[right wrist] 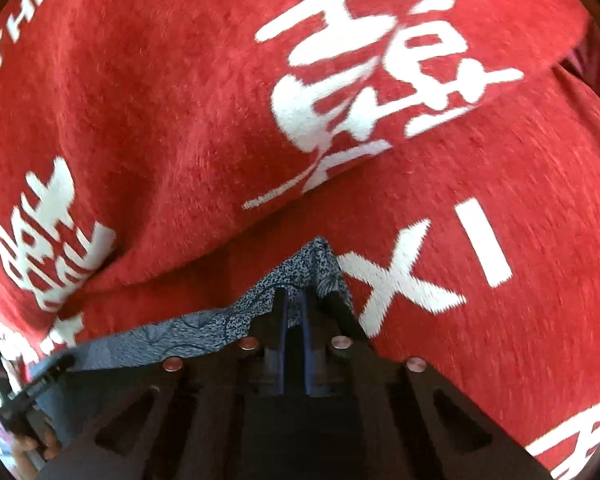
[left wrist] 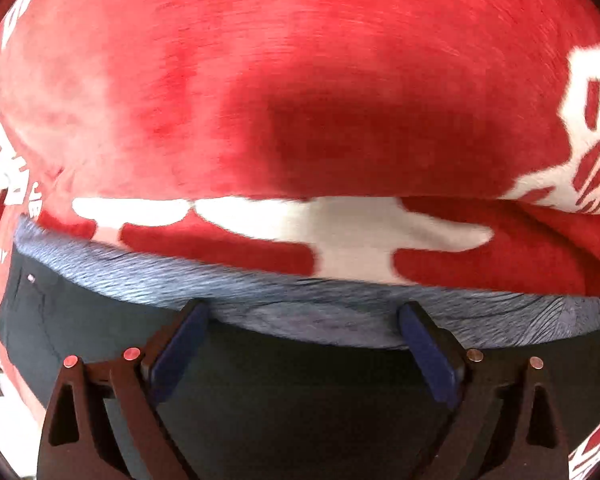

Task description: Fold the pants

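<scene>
Right gripper (right wrist: 294, 300): jaws clenched on a peaked corner of the blue-grey patterned cloth pants (right wrist: 204, 332). Keep that pinch firm and the corner taut.

Left gripper (left wrist: 302, 316): released, blue pads (left wrist: 178, 352) spread wide, nothing between them. They straddle the pants' pale blue edge (left wrist: 300, 300), dark fabric (left wrist: 292, 400) below.

The pants lie on a red fleece blanket with white lettering (right wrist: 160, 100), itself rumpled.

You should seat the left pads on the pants edge only, not the blanket, before closing. Then carry both corners level so the fold lands square.
</scene>
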The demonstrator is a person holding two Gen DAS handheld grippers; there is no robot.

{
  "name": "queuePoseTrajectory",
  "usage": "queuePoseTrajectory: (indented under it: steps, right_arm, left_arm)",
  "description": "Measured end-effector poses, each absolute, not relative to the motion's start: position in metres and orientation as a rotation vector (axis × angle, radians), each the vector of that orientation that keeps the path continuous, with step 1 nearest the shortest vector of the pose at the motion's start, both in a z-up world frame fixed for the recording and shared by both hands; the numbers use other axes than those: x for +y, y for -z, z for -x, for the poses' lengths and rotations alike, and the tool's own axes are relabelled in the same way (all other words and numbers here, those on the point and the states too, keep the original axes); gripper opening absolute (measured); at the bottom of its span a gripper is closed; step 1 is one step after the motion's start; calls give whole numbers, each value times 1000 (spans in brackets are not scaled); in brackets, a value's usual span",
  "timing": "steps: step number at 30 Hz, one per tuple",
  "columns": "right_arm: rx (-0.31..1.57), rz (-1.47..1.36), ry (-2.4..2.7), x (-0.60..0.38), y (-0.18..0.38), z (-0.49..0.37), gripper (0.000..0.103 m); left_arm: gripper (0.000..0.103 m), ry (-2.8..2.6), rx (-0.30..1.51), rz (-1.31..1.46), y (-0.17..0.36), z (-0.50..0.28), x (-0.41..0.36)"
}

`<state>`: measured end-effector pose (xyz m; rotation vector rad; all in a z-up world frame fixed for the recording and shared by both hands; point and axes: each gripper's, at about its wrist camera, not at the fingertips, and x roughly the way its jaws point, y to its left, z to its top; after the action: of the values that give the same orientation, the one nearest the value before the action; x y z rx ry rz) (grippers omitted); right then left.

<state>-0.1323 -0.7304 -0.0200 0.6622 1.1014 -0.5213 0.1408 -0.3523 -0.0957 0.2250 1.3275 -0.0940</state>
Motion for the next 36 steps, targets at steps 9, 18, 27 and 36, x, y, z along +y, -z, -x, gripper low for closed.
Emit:
queuePoseTrajectory:
  steps: [9,18,27,36]
  right_arm:
    - [1157,-776,473,-696,6,154,26]
    - [1258,-749,190,-527,1,114,47]
    - [1393,-350,-243,-328,8,-29,47]
    - [1428,-118,-583,-149,30,-187,48]
  left_arm:
    - [100,173,1321,-189,95,-132,-307]
    - [100,294,1313,-253,77,-144,-199]
    - [100,66,1287,-260,74,-163,-10]
    - [103,128,1277,-66,99,-150,84]
